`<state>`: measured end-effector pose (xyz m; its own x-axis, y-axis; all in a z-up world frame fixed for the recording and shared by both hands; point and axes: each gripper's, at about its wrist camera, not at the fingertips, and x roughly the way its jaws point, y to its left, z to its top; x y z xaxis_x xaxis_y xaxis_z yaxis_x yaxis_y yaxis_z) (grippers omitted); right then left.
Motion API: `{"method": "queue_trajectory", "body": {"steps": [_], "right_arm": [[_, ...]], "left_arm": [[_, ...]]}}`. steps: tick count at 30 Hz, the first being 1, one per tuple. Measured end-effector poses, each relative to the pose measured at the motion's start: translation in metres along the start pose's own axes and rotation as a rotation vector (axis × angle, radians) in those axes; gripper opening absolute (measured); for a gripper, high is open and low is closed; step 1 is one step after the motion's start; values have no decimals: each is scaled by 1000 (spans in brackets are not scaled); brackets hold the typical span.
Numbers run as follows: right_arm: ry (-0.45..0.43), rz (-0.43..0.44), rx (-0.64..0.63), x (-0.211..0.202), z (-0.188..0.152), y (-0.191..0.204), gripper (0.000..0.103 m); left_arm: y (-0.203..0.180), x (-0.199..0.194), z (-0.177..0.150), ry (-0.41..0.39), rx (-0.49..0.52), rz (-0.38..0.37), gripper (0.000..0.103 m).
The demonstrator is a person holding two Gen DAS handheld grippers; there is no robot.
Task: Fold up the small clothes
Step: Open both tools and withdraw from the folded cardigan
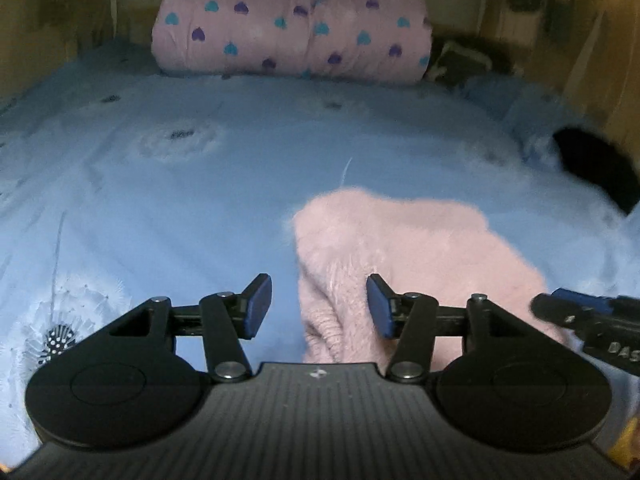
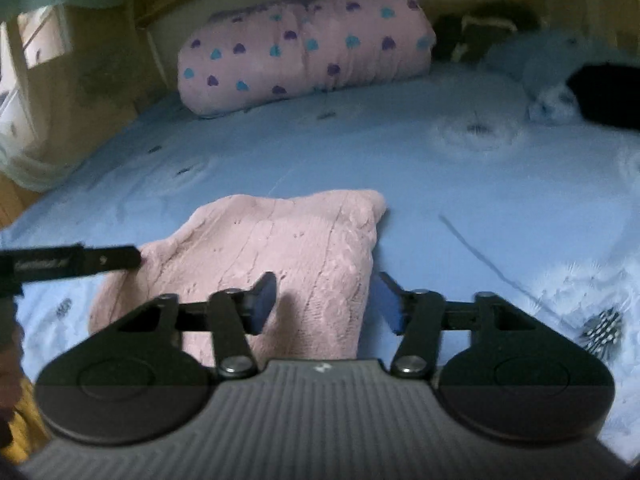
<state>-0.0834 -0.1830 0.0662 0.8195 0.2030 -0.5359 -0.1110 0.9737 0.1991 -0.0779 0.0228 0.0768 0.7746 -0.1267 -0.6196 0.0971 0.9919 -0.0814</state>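
Note:
A fluffy pink knit garment (image 1: 404, 248) lies folded on the blue bed sheet (image 1: 168, 208). My left gripper (image 1: 320, 306) hovers over its near left edge, jaws apart, with only a ribbed strip of the knit below the gap and the pads not pressing it. In the right wrist view the same garment (image 2: 280, 248) shows as a rough rectangle. My right gripper (image 2: 326, 304) stands open over its near right edge, one finger above the knit and the other beyond it. The left gripper (image 2: 128, 258) reaches the garment's left edge; the right gripper (image 1: 552, 306) shows at that view's right edge.
A rolled pink quilt with heart prints (image 1: 292, 24) lies across the head of the bed. A black cloth (image 1: 592, 164) sits at the right side and dark items (image 1: 464, 60) beside the quilt. Wooden walls flank the bed. The sheet has dandelion prints (image 2: 600, 328).

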Motion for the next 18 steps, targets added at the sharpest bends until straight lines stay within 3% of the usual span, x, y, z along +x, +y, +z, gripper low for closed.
{"method": "queue_trajectory", "body": {"steps": [4, 9, 13, 15, 17, 18], "right_arm": [[36, 4, -4, 16, -9, 9, 32], [14, -29, -68, 26, -16, 22, 32], [5, -36, -53, 18, -16, 22, 33], [-9, -33, -35, 9, -15, 22, 34], [-19, -22, -39, 0, -14, 23, 35], [-23, -16, -43, -4, -14, 23, 42]], "left_arm": [[1, 28, -7, 31, 21, 78, 61], [9, 32, -5, 38, -17, 56, 61], [5, 11, -5, 23, -21, 36, 65], [4, -1, -3, 34, -21, 34, 76], [3, -15, -4, 46, -22, 38, 80], [3, -20, -6, 52, -20, 36, 82]]}}
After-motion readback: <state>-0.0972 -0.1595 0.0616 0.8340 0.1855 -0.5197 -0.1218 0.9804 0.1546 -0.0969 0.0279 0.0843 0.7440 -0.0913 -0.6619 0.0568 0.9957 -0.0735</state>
